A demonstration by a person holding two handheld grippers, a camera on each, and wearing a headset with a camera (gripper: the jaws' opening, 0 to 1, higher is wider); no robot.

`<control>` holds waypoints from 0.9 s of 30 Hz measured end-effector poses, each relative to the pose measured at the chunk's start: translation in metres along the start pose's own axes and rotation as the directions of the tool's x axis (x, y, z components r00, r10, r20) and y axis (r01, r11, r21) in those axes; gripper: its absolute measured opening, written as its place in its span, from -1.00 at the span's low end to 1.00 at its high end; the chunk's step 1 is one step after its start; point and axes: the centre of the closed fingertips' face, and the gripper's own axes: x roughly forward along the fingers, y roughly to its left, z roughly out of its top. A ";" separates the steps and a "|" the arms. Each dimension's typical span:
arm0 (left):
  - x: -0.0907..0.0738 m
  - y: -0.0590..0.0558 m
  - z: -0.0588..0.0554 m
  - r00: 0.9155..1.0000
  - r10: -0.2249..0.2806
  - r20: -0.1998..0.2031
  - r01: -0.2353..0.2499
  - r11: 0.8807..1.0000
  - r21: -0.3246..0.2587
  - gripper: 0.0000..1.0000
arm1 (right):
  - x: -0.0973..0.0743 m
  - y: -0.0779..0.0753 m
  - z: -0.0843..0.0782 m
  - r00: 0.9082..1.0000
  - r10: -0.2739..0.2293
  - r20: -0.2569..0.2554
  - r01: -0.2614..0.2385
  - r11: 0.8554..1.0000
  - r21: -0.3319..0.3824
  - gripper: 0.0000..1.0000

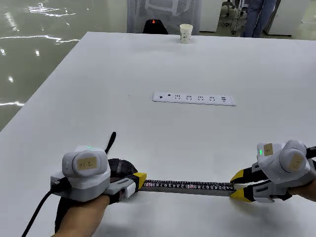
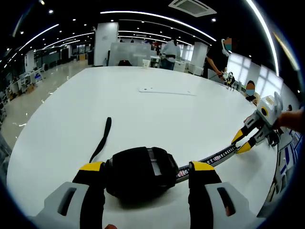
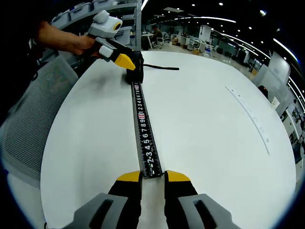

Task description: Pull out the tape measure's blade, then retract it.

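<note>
We hold the tape measure (image 2: pixel 140 174) with its blade (image 1: pixel 187 186) drawn out flat along the white bench (image 1: pixel 148 69).

Our left hand-held gripper (image 2: pixel 147 168) is clamped on the black case of the tape measure, one yellow-tipped jaw on each side, at the near left of the bench. Our right hand-held gripper (image 3: pixel 153 177) is closed on the free end of the blade at the near right, its jaws almost together. The blade lies straight between the two, its numbers facing up. The case's black strap (image 1: pixel 110 143) lies loose on the bench behind it. A white power strip (image 1: pixel 193 98) lies further back, mid-bench, and a paper cup (image 1: pixel 185 33) stands at the far edge.
</note>
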 end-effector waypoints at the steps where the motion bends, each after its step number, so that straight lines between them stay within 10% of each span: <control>1: 0.001 0.001 0.000 1.000 0.002 -0.001 -0.002 1.000 -0.002 0.34 | 0.000 0.000 0.001 1.000 0.003 0.001 -0.003 1.000 -0.002 -0.71; 27: 0.010 0.008 -0.005 0.998 0.053 -0.018 -0.053 0.998 -0.043 0.29 | 0.004 -0.001 0.002 0.999 0.028 0.026 -0.029 0.999 0.037 -0.78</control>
